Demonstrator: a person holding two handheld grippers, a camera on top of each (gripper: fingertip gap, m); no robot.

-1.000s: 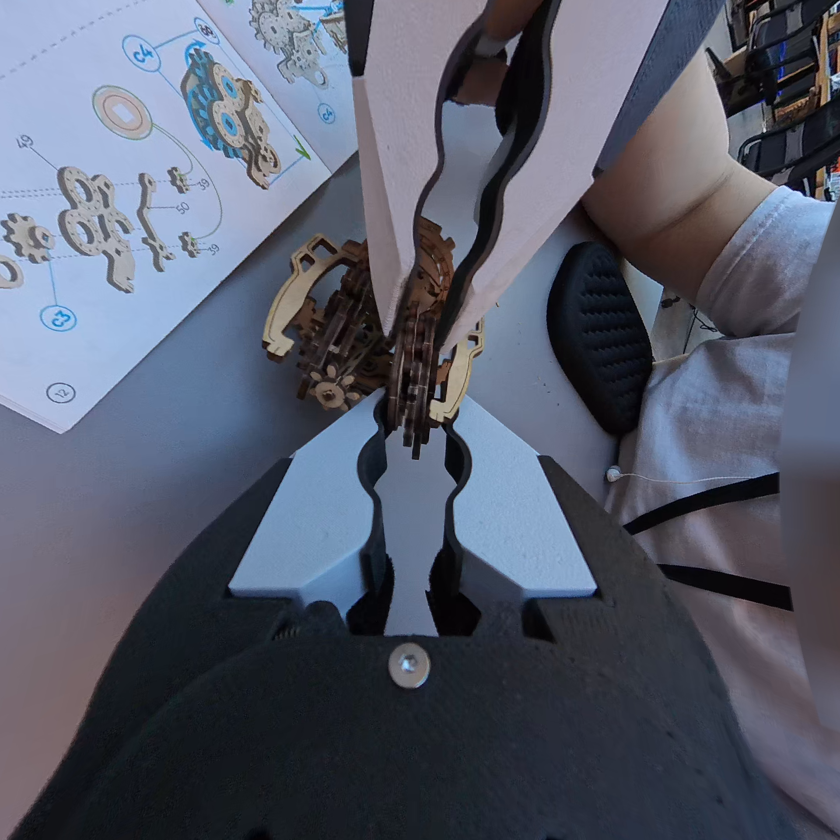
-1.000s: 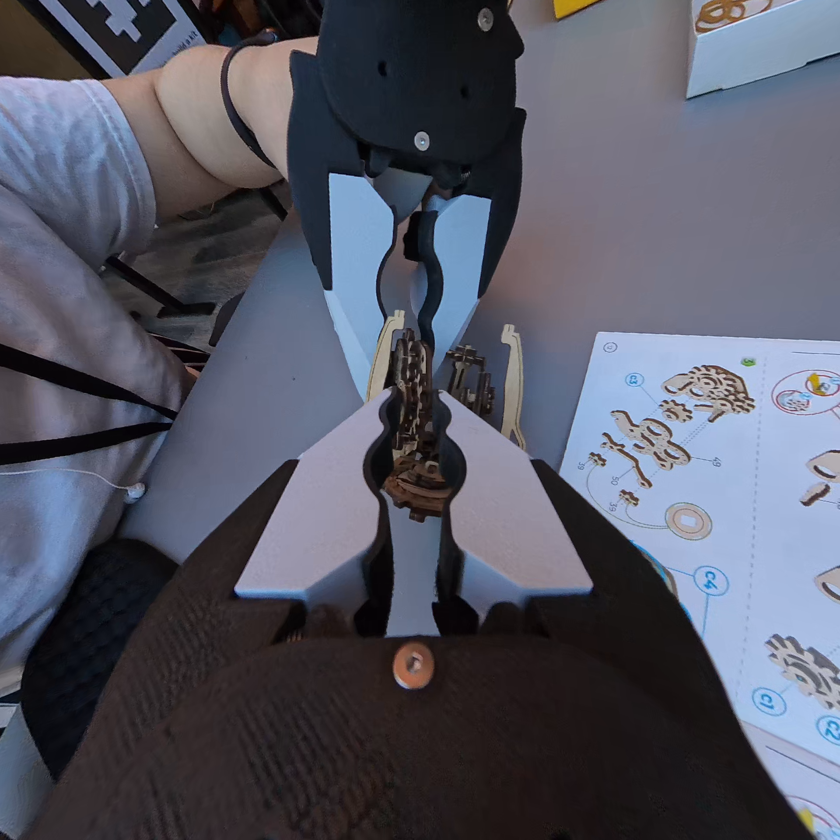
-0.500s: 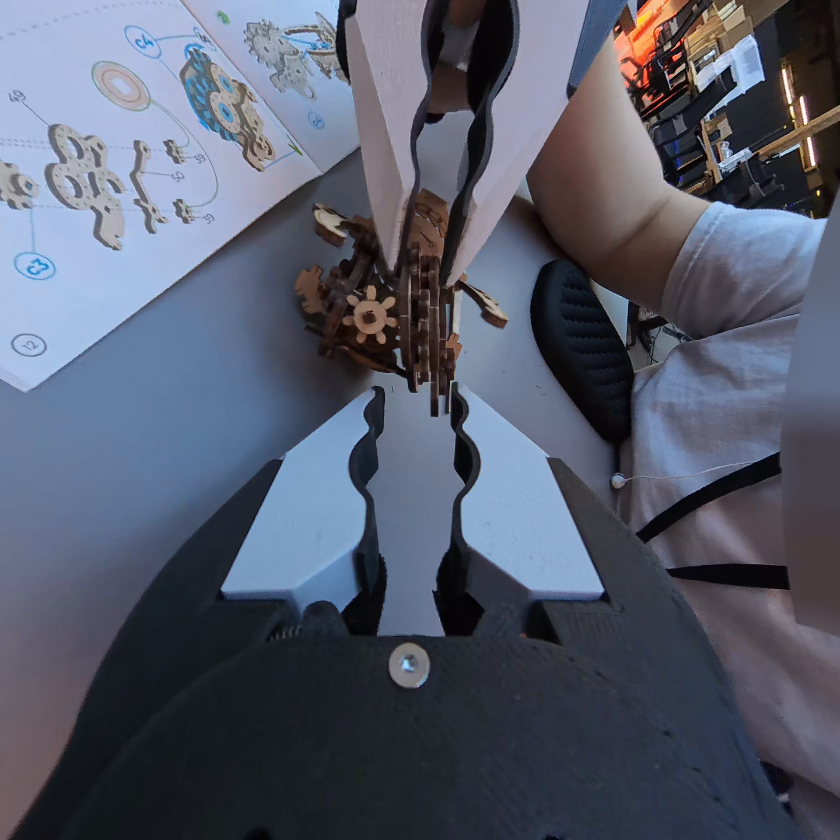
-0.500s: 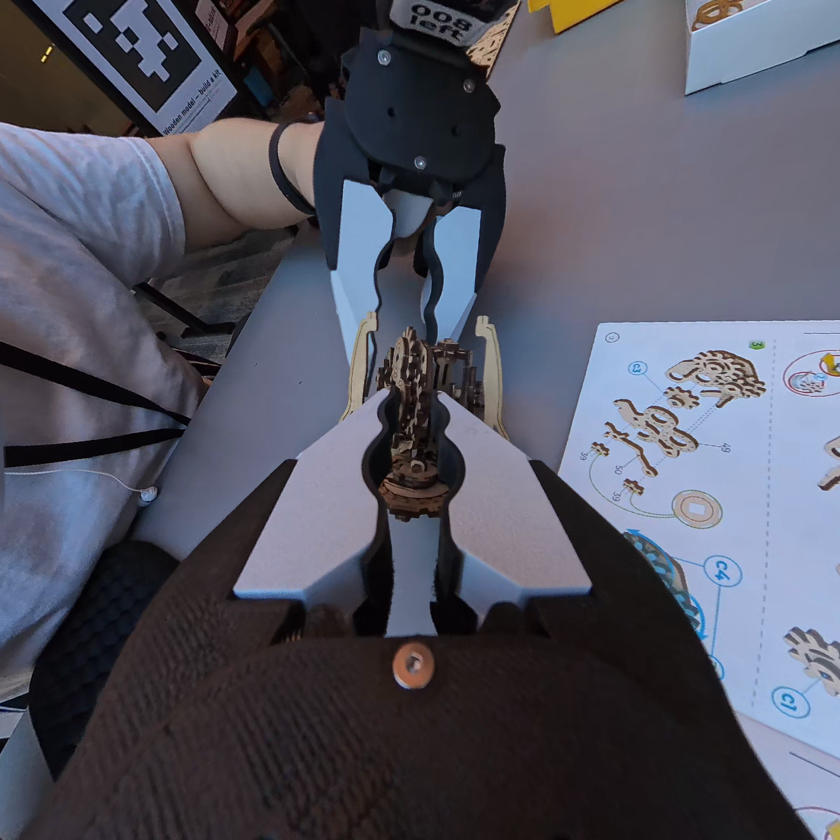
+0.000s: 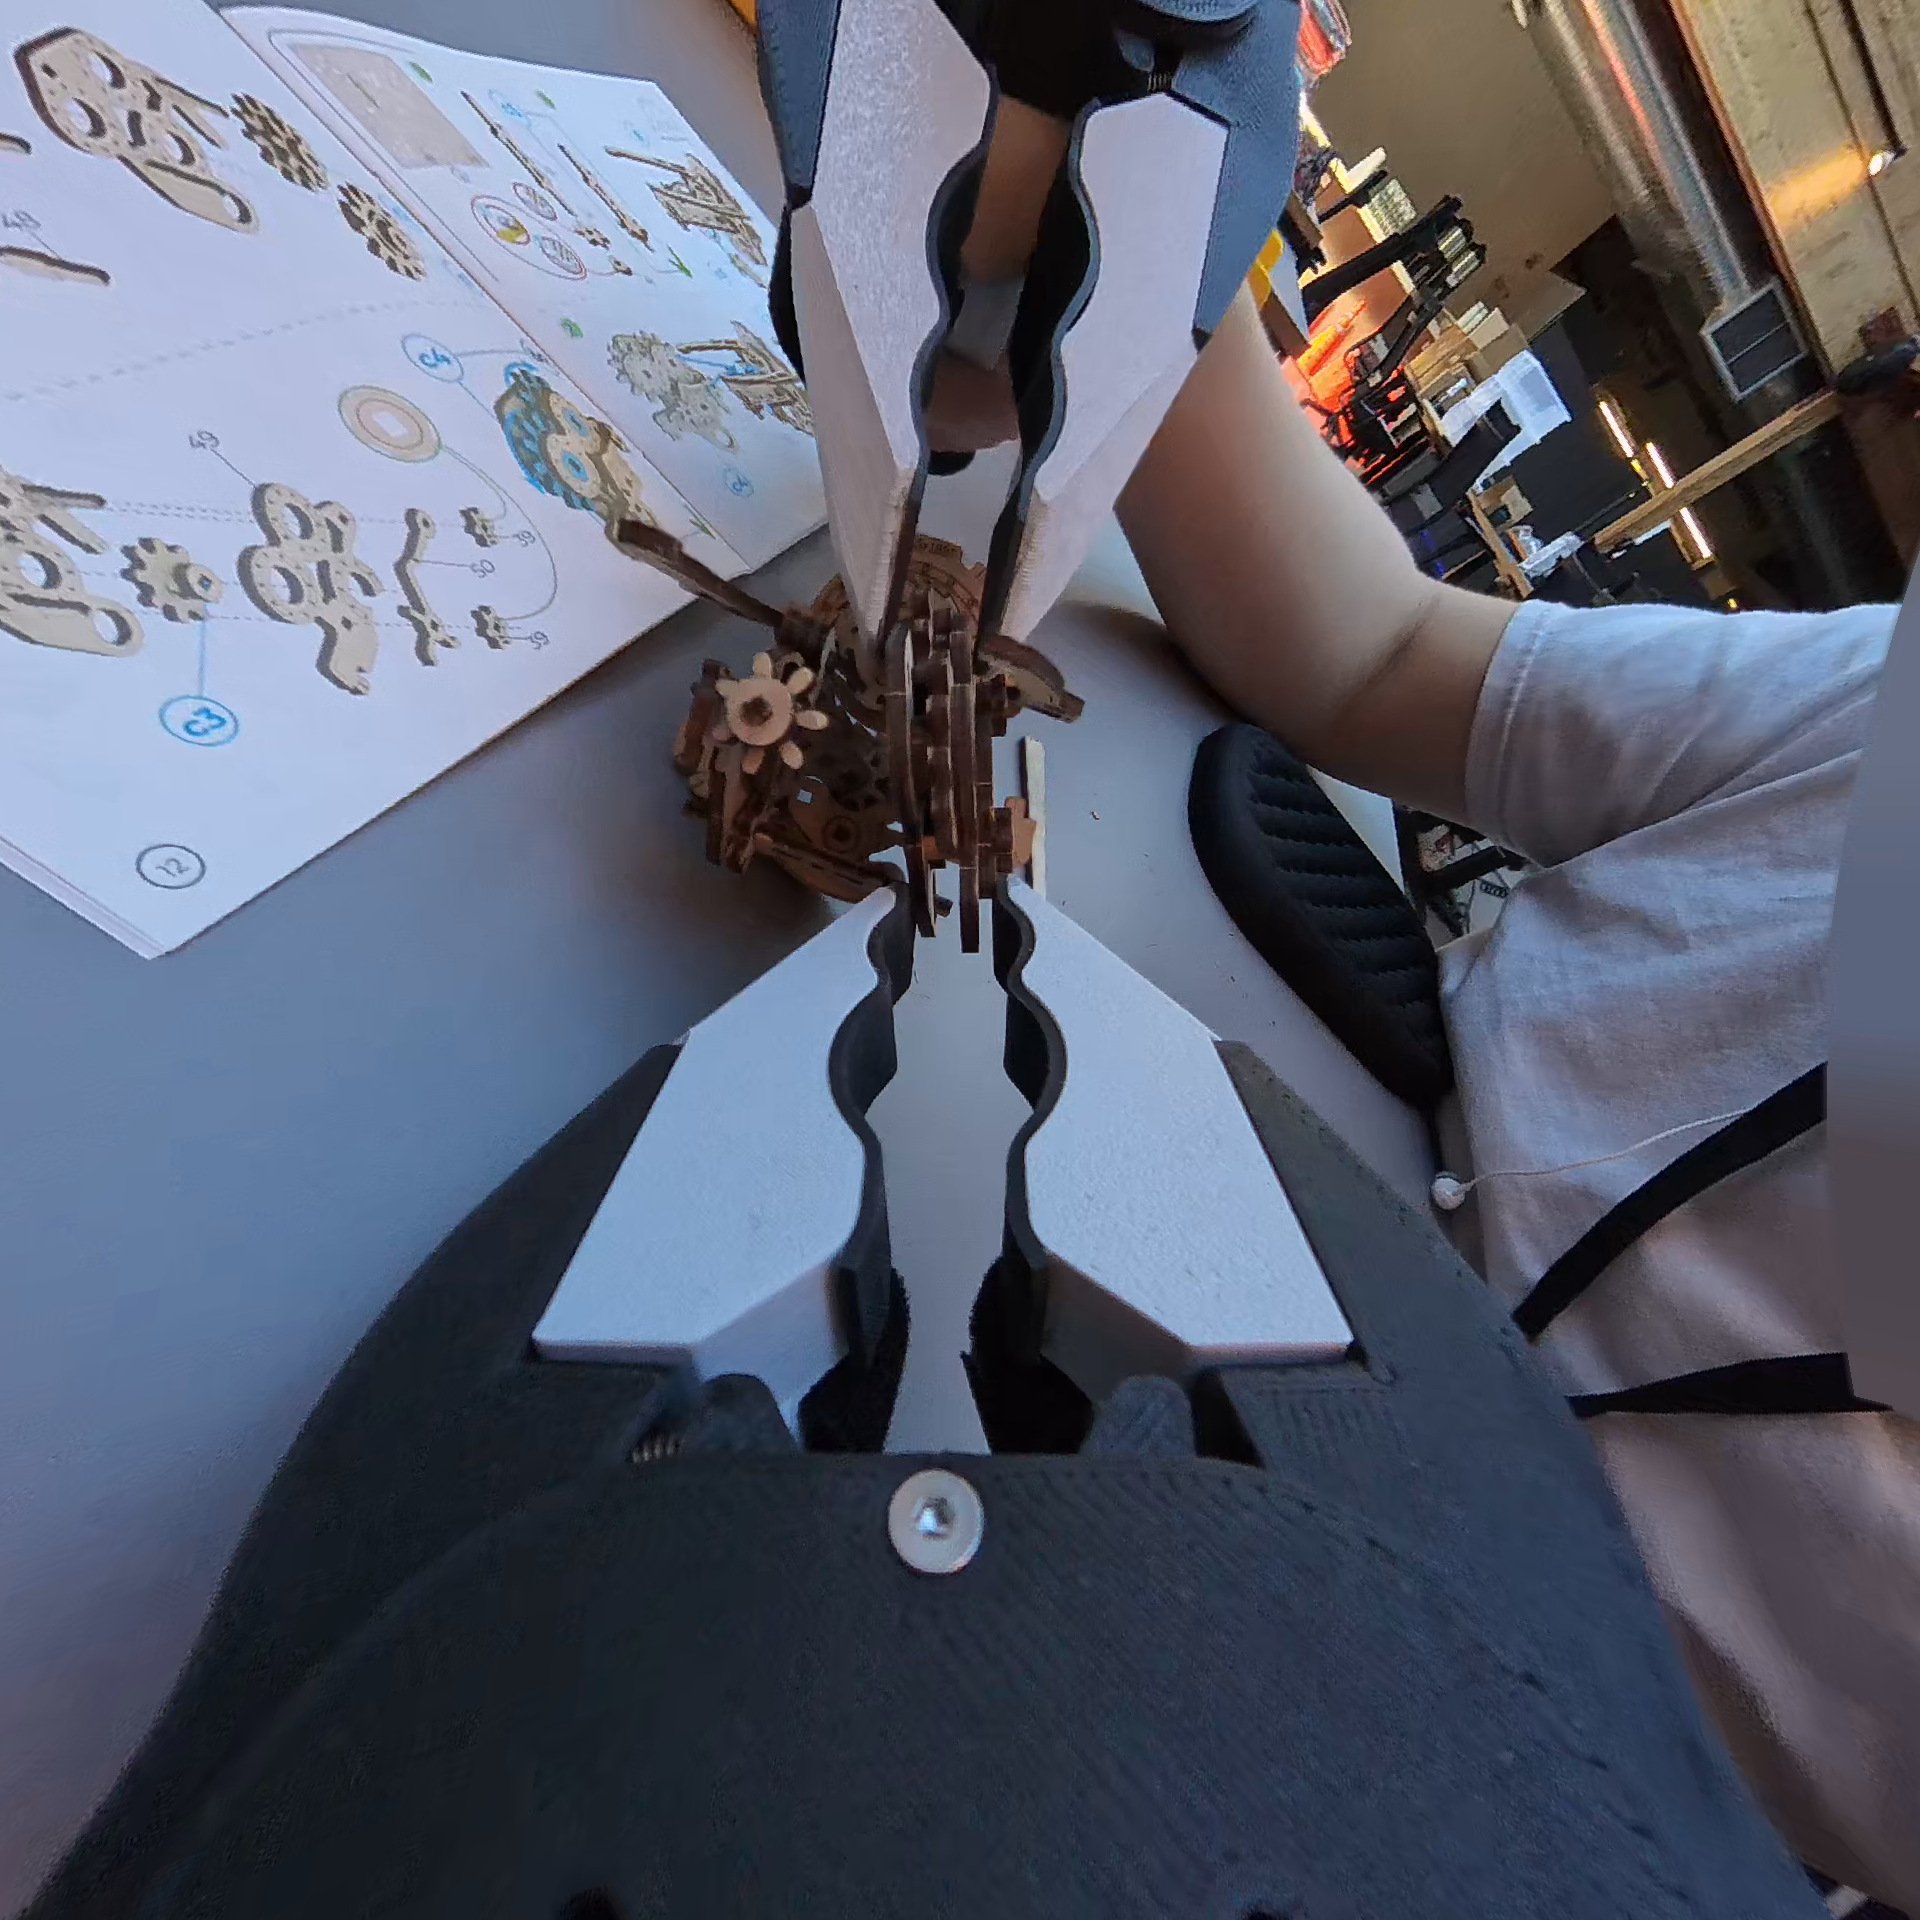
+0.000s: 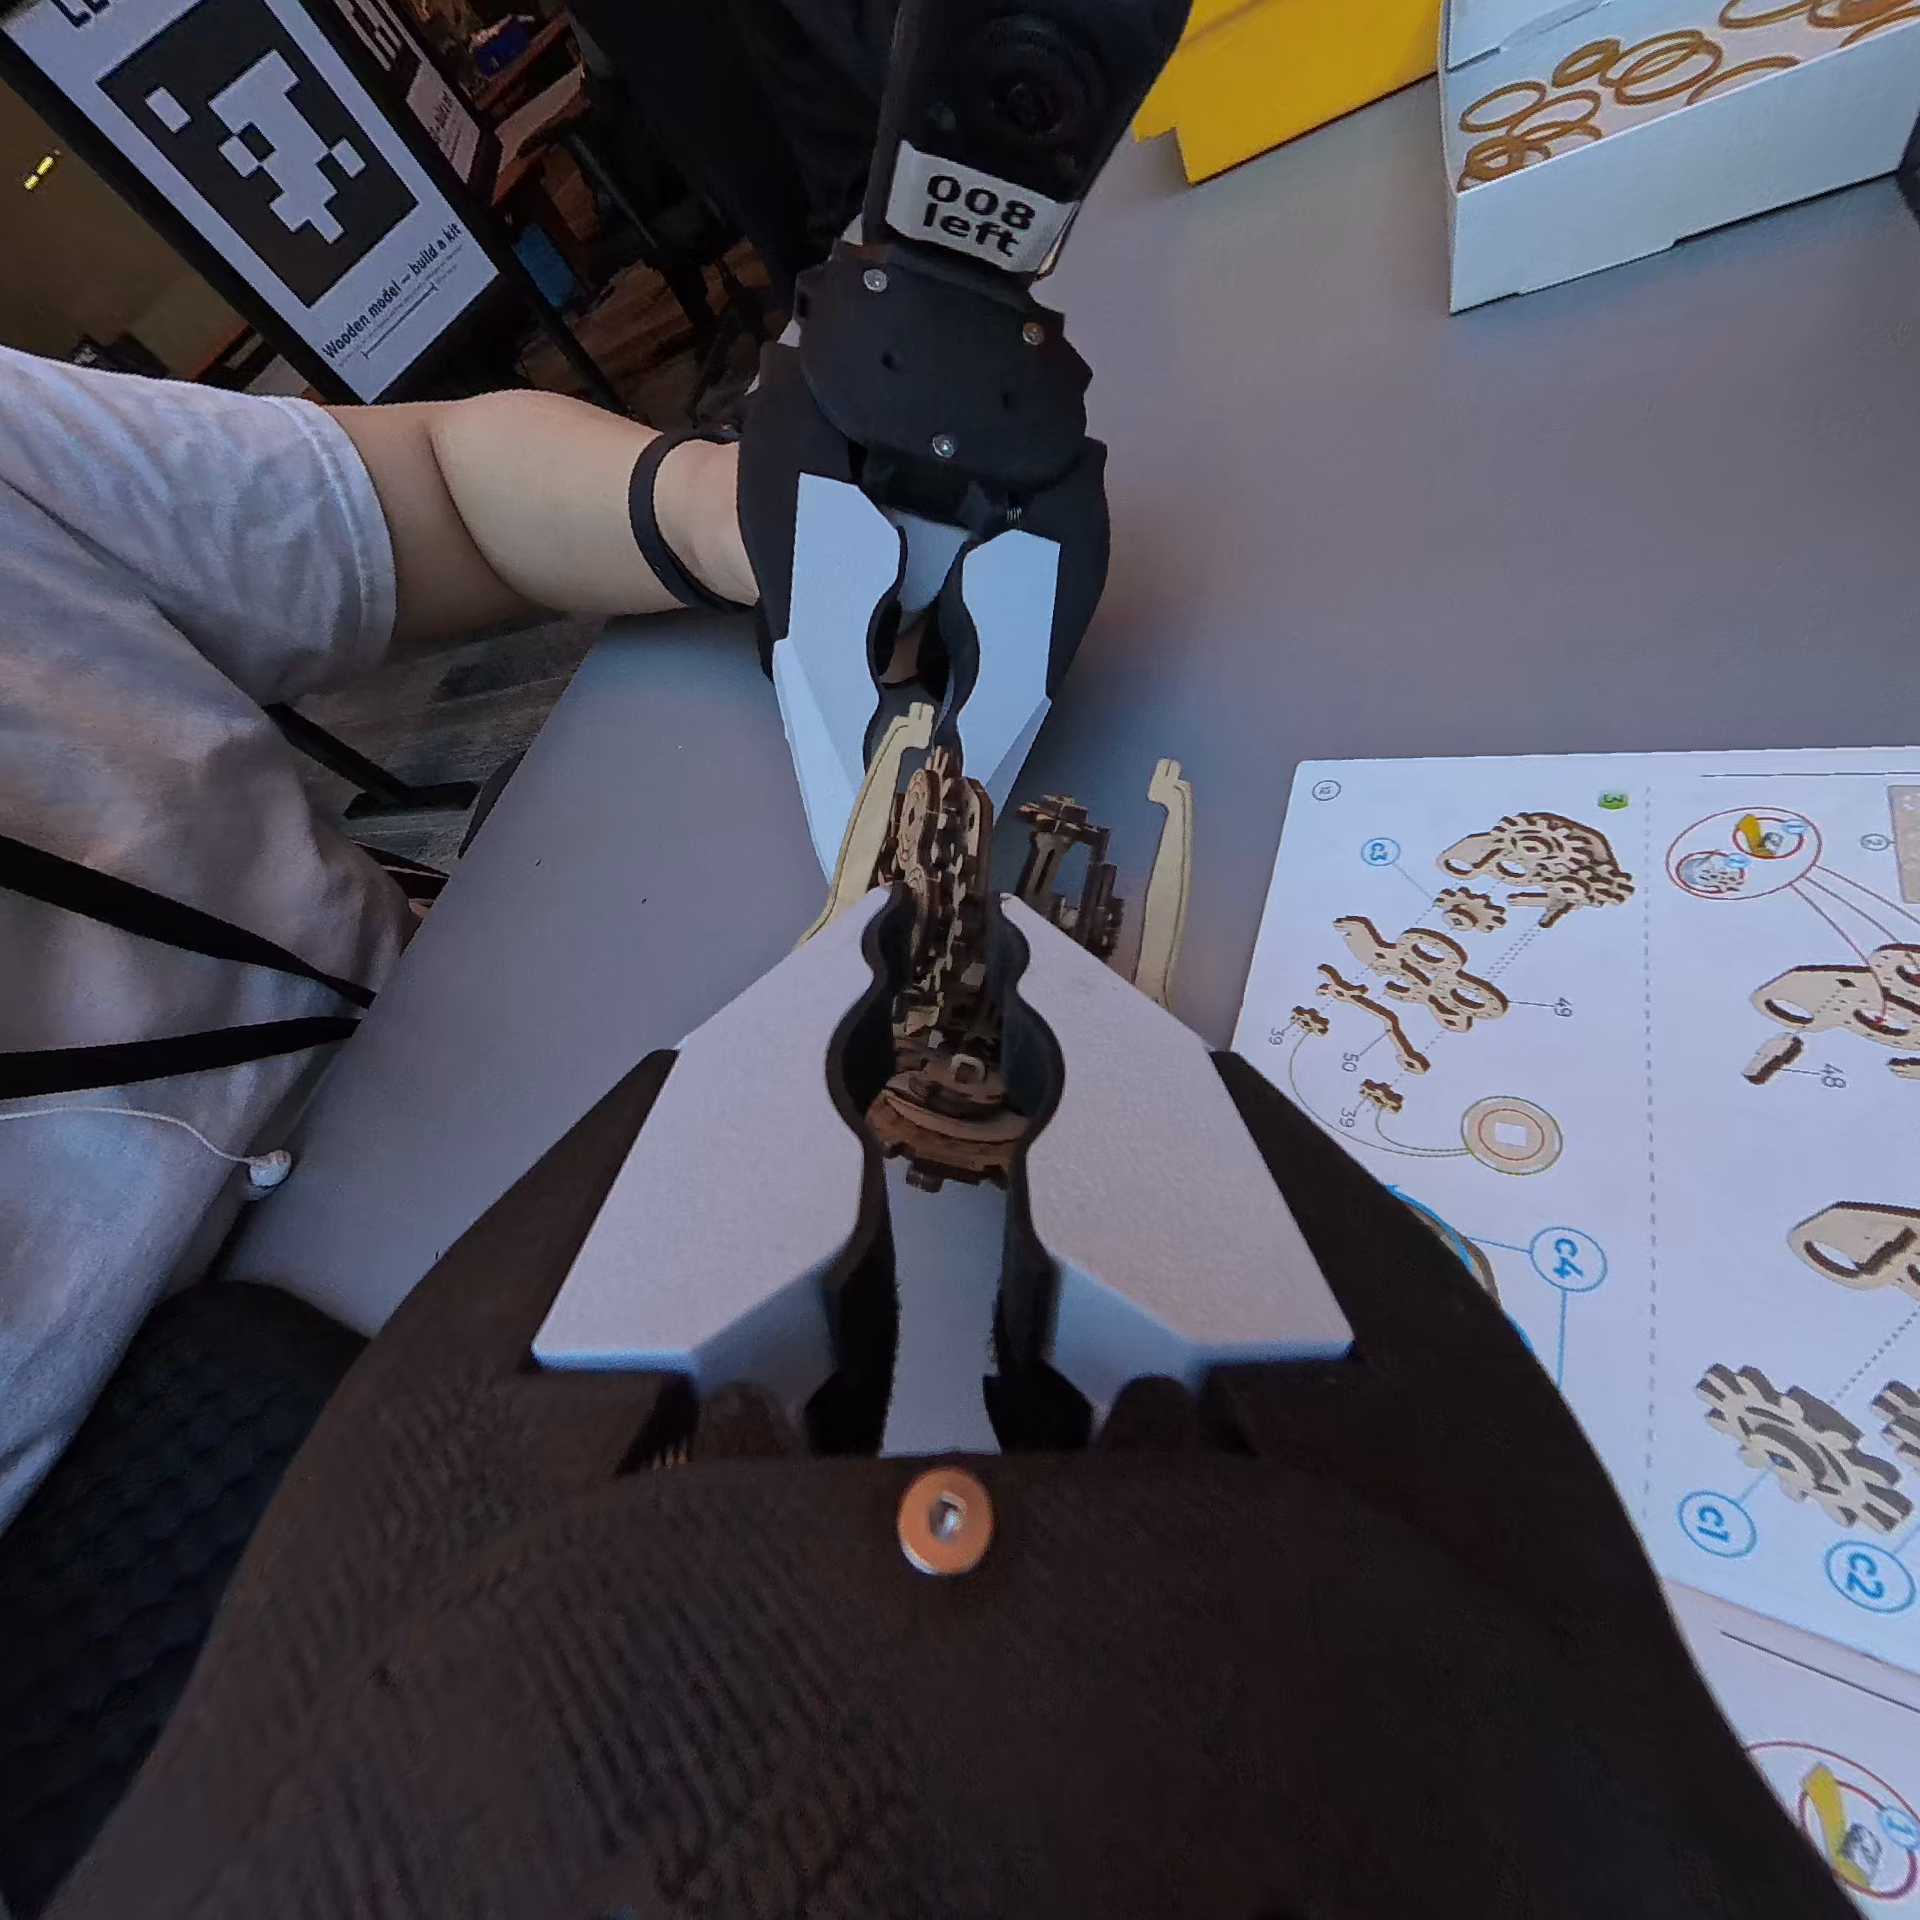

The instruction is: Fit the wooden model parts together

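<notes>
Here, your left gripper (image 5: 943, 914) sits at the near edge of the wooden gear model (image 5: 883, 748), its jaws a little apart with the lowest gear edges poking between the tips; whether they pinch it, you cannot tell. Your right gripper (image 6: 940, 914) is clamped on the same model (image 6: 940, 997), held just above the grey table (image 6: 1455, 540). To the right lies the open instruction booklet (image 6: 1662, 1039), with a white parts box (image 6: 1662, 208) beyond it.
</notes>
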